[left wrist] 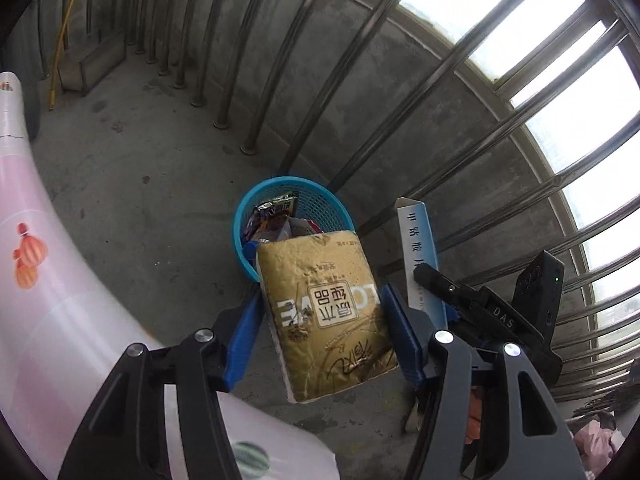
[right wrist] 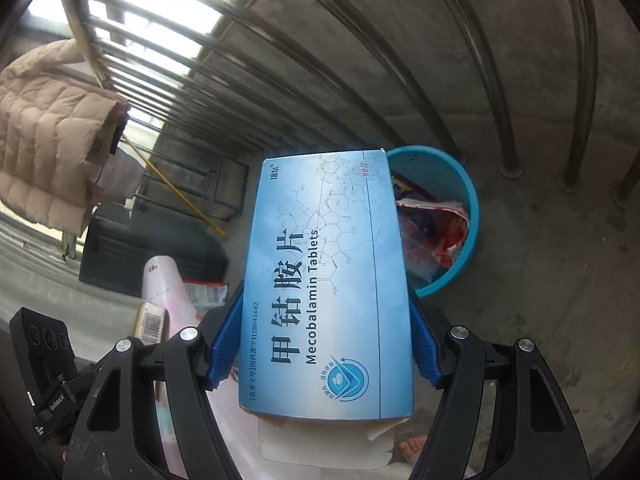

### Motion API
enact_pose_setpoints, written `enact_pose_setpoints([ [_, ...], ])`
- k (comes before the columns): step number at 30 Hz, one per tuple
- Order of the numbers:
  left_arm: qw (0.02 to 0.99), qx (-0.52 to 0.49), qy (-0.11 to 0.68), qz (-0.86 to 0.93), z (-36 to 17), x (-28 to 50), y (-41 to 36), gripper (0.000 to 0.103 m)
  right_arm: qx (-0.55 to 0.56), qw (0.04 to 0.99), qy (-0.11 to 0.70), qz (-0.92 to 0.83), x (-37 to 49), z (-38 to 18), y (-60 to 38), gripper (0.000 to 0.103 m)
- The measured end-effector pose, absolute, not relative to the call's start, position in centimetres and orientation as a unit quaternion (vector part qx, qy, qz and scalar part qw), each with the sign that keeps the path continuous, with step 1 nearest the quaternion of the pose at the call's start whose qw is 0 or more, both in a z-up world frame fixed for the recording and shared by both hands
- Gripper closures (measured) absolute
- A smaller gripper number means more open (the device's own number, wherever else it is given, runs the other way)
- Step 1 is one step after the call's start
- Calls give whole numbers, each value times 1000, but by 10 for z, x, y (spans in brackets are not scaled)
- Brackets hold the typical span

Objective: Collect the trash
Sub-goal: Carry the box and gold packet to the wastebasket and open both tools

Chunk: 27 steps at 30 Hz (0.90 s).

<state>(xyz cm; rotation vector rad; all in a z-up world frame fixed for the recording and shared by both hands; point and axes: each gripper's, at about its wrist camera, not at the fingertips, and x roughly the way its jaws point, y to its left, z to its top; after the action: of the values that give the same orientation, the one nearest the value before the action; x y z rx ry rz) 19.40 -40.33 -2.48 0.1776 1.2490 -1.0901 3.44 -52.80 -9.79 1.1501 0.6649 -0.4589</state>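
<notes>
Left wrist: left gripper (left wrist: pixel 320 316) clamps gold packet (left wrist: pixel 326 316) above blue basket (left wrist: pixel 244 224).

We gripped a crinkled gold tissue pack (left wrist: pixel 326 316) in the left gripper (left wrist: pixel 320 332) above a blue mesh plastic basket (left wrist: pixel 320 200) of wrappers.

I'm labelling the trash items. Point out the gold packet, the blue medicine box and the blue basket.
gold packet (left wrist: pixel 326 316): left wrist view, middle of its printed face.
blue medicine box (right wrist: pixel 326 284): right wrist view, centre of its front panel.
blue basket (left wrist: pixel 316 200): left wrist view, inner mesh wall.
</notes>
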Motion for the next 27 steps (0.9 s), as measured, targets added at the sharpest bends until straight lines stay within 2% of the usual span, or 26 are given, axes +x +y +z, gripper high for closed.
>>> enact_pose_setpoints([
  [4, 661, 98, 566, -483, -46, 208, -467, 44, 540, 755, 304, -214, 58, -117, -562, 31],
  [6, 647, 106, 571, -494, -60, 217, -499, 34, 536, 747, 330, -216, 76, -138, -578, 26],
  [7, 643, 110, 574, -495, -69, 221, -510, 20, 531, 740, 349, -219, 86, -152, -583, 19],
  [8, 646, 113, 578, -485, -79, 227, -517, 19, 529, 729, 366, -233, 95, -170, -592, 19],
  [12, 658, 87, 602, -444, -102, 242, -514, 19, 547, 693, 384, -270, 92, -218, -603, 19],
  [16, 661, 80, 590, -457, -93, 243, -494, 19, 548, 697, 367, -281, 73, -220, -592, 19],
  [22, 695, 81, 538, -470, -54, 234, -463, 19, 531, 715, 347, -295, 55, -190, -581, 26],
  [27, 734, 60, 482, -475, -7, 222, -406, 19, 503, 757, 310, -281, 50, -146, -568, 29],
])
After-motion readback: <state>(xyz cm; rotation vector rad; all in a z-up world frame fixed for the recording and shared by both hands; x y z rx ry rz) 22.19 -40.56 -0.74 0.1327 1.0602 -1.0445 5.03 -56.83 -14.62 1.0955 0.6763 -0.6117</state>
